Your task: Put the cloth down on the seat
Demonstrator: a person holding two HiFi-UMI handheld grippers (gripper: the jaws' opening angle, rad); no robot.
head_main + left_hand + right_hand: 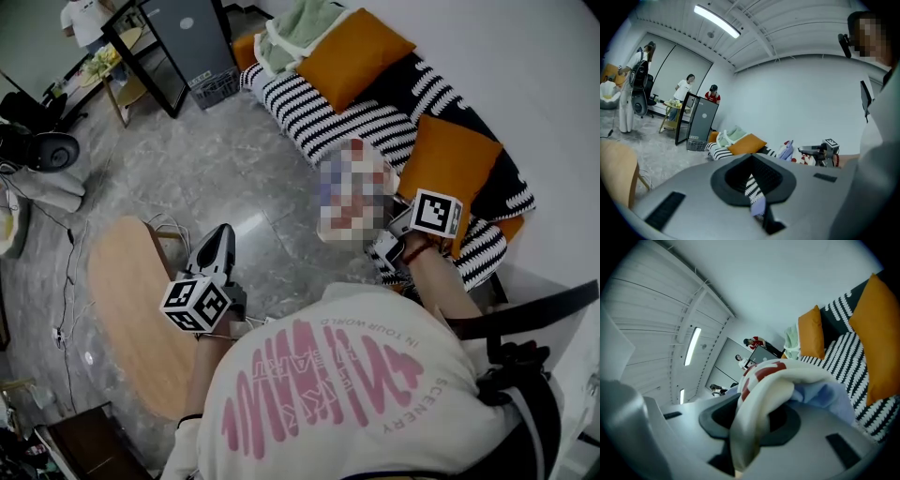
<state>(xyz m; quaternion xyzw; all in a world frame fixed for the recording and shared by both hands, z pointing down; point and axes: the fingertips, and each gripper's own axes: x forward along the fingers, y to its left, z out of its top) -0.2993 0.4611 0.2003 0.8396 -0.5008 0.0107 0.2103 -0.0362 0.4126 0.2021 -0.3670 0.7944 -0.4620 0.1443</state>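
The cloth [774, 380] is white with red marks and a pale blue part. It hangs bunched from my right gripper [386, 246], which is shut on it, just above the near end of the striped sofa seat [349, 114]. The left gripper view shows the same cloth [793, 151] dangling in front of the right gripper [819, 151]. The seat [841, 357] lies right of and below the cloth. My left gripper [221, 240] hovers over the floor beside a wooden table, jaws together and holding nothing.
Orange cushions [354, 52] [452, 164] lean on the sofa back, and a green-and-white blanket [298, 28] lies at its far end. A wooden table [122, 300] stands at the lower left. A black panel [183, 42] and a basket [216, 89] stand beyond. People stand at the room's far side [686, 86].
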